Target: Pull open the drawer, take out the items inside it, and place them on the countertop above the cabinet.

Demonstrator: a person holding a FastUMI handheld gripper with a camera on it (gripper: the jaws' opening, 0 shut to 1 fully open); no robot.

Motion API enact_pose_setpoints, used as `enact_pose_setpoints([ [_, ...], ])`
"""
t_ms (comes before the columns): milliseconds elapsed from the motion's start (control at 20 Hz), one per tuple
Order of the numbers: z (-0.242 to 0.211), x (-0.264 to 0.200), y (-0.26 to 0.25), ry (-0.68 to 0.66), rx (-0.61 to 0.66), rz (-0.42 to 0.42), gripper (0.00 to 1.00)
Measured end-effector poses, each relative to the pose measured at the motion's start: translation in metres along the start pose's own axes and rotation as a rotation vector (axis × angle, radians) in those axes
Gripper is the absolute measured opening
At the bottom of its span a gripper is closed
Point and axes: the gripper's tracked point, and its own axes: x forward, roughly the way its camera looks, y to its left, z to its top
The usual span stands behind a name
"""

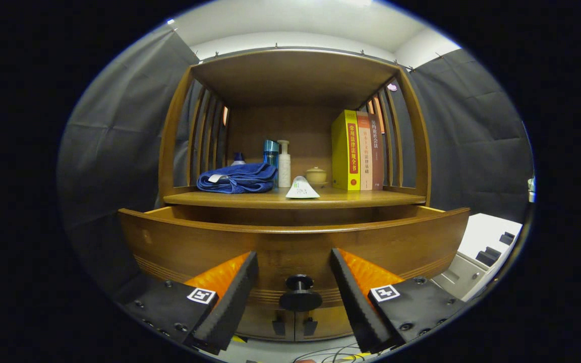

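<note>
1. A wooden cabinet (290,151) faces the camera, with an arched top, slatted sides and an open shelf that serves as its countertop (295,197).
2. Below the countertop, the drawer (290,247) is pulled out toward the camera; its curved wooden front spans the cabinet's width, and a dark gap shows between the front panel and the countertop edge. What lies inside the drawer cannot be seen from here.
3. A dark round knob (299,292) sticks out from the middle of the drawer front, low down.
4. The gripper (294,292) is released: its two fingers stand spread wide, one to the left and one to the right of the knob, and neither touches it. The knob sits in the gap between them.
5. On the countertop, to the left, lies a folded blue towel (237,178).
6. Just right of the towel, farther back, stand a blue bottle (271,153) and a white pump bottle (284,164) side by side.
7. Near the front edge at the middle lies a white tube (301,188) with green print.
8. Behind it, slightly right, sits a small tan lidded pot (316,175).
9. At the right, upright books (358,150) stand together: a yellow one, then a red-and-white one, then a brownish one.
10. Grey cloth hangs behind and beside the cabinet.
</note>
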Motion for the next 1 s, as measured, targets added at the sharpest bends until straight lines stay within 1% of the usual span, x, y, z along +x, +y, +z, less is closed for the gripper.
enact_pose_setpoints([
  [550, 0.006, 0.068, -0.001, 0.026, -0.023, -0.008, 0.96],
  [800, 0.007, 0.087, -0.002, 0.035, -0.019, -0.011, 0.96],
  [1000, 0.008, 0.092, -0.002, 0.021, -0.030, -0.005, 0.96],
])
